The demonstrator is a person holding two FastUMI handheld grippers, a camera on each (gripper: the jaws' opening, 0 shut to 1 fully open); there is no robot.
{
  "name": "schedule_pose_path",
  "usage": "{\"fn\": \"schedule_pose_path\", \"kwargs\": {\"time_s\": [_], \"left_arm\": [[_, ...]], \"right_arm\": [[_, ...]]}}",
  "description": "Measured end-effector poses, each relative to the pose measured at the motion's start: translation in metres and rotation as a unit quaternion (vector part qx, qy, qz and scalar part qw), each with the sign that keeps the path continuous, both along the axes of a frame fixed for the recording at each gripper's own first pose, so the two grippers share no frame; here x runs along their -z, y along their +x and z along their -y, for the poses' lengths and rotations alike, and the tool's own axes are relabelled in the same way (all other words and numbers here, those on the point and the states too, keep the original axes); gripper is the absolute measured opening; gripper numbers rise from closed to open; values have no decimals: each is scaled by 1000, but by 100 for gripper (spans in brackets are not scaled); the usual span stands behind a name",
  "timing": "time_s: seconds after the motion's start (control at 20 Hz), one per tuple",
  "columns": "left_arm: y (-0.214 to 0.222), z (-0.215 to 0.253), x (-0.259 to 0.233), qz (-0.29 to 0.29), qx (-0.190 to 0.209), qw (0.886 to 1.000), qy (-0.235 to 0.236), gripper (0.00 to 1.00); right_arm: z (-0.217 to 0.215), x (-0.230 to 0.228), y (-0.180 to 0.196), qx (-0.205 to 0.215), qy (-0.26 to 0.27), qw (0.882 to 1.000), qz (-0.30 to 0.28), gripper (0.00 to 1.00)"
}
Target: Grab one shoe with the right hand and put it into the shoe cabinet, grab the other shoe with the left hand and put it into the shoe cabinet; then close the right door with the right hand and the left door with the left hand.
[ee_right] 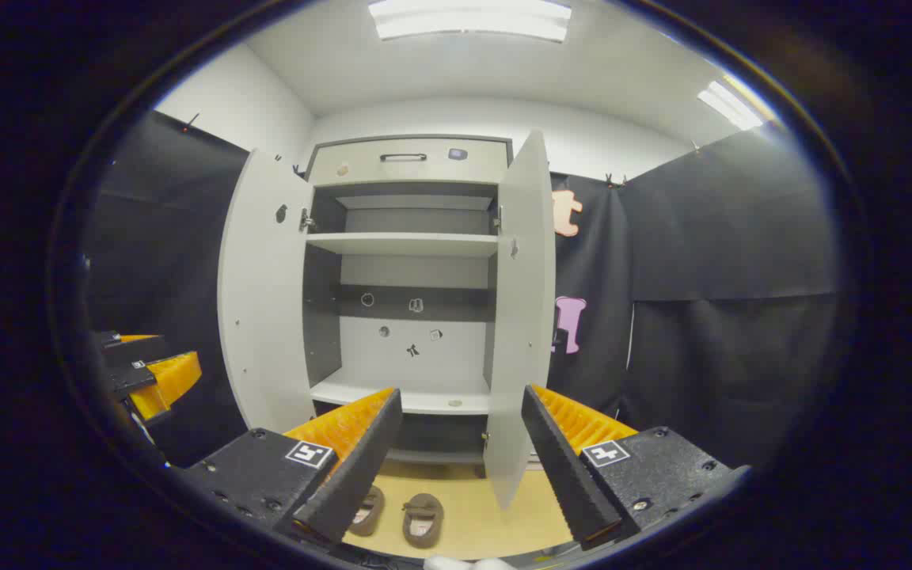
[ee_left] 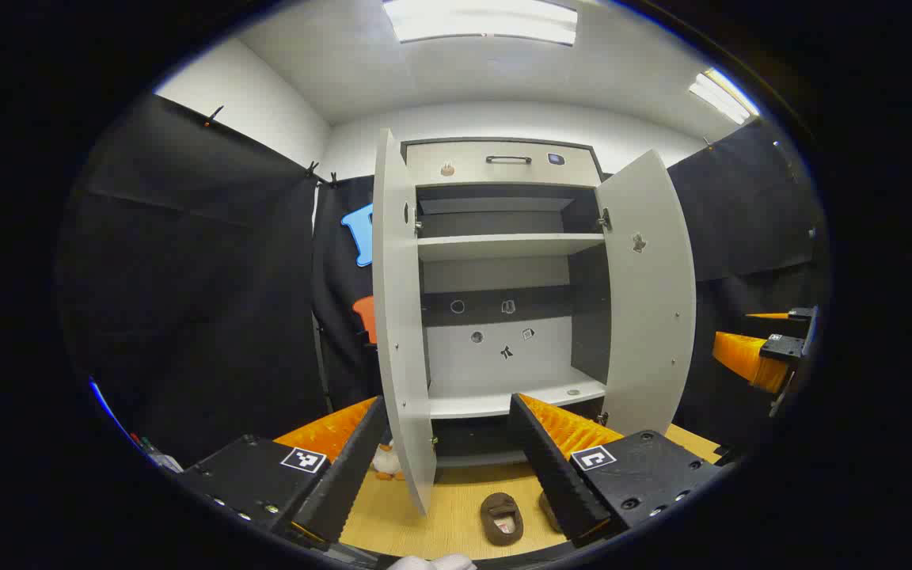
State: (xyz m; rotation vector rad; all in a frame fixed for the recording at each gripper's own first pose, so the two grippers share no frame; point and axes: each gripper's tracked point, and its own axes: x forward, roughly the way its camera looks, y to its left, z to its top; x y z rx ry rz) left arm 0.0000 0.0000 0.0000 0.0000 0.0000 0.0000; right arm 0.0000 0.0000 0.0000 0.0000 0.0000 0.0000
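- Sitting side by side on the wooden floor point(ee_right: 488, 514) just in front of the shoe cabinet point(ee_right: 404, 261), the two brown shoes point(ee_right: 423, 518) lie untouched.
- Both cabinet doors, left door point(ee_right: 262, 317) and right door point(ee_right: 521, 317), stand wide open (shelves bare).
- Left gripper point(ee_left: 448, 467) and right gripper point(ee_right: 456, 467) hover near, jaws apart, holding nothing.

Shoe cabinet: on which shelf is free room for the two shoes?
The bottom shelf of the shoe cabinet is bare between its side walls, apart from one small round thing near the front edge. The upper shelf is bare too. Both shoes lie on the floor, in front.
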Motion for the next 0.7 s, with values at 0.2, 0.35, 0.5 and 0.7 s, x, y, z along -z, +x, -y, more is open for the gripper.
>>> {"fn": "schedule_pose_path", "kwargs": {"time_s": [0.2,0.35,0.5,0.7], "left_arm": [[-1,0,2,0,1,1000,-1,96],[0,0,5,-3,-2,1000,2,96],[0,-1,3,-1,-3,1000,0,96],[0,-2,5,-1,-7,1000,7,96]], "right_arm": [[1,0,1,3,4,1000,-1,100],[2,0,2,6,0,1000,-1,99],[3,2,4,6,0,1000,-3,99],[0,6,10,3,-4,1000,-9,100]]}}
